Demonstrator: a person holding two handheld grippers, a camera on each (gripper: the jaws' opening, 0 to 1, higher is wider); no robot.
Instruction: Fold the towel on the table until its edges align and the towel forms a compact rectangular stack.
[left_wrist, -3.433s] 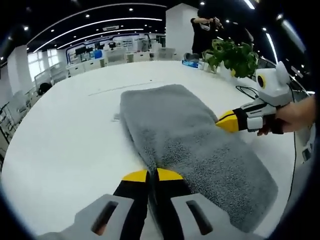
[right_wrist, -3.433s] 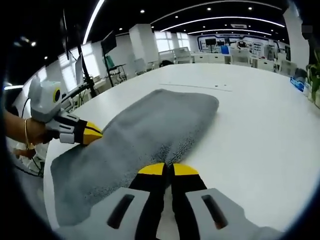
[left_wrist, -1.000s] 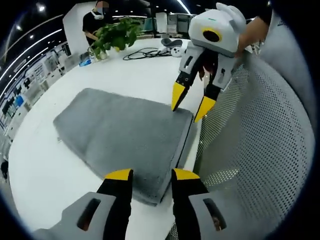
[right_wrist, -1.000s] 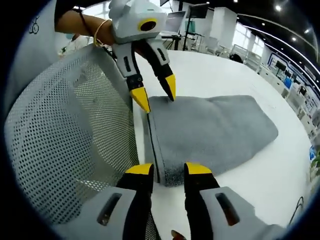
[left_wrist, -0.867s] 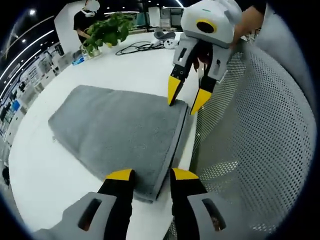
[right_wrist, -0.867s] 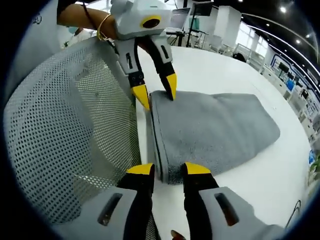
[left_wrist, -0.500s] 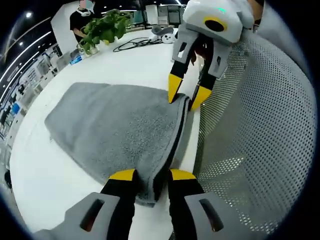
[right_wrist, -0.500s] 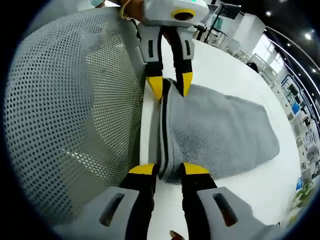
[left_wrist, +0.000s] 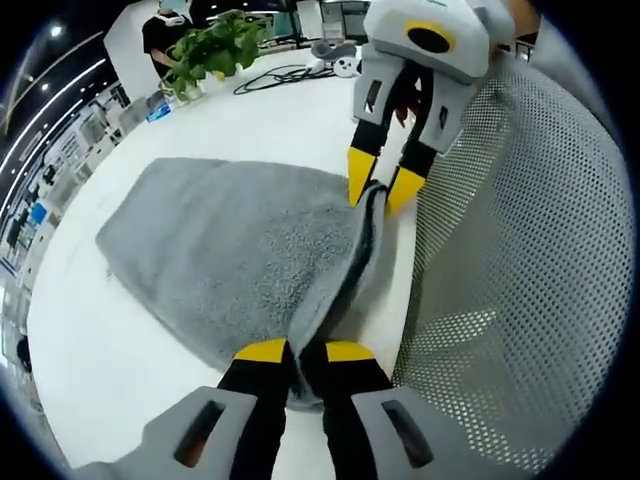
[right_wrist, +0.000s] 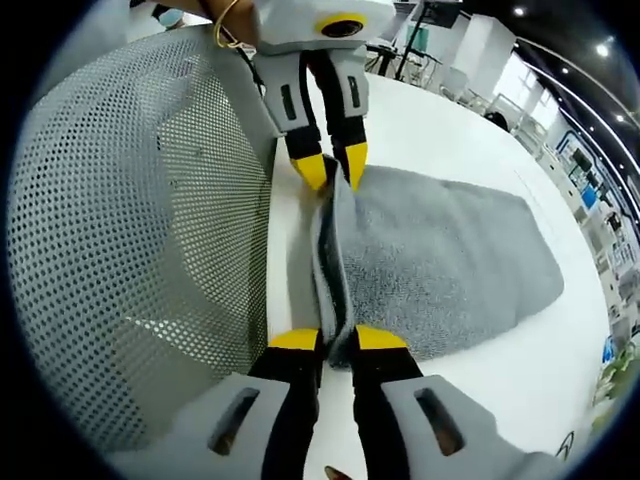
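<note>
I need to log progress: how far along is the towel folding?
Done: the towel lies doubled on the table. In hand: left gripper and right gripper are each shut on a near-edge corner, lifting it. Left: carry that edge across and align.

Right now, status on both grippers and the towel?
Left gripper and right gripper shut on towel near edge. Mesh chair back close alongside.

We see bright, even indoor light from ceiling strips and spot lamps, with soft shadows. The white table glares mildly. Fisheye distortion bends the edges strongly, and the far background looks slightly blurred.
</note>
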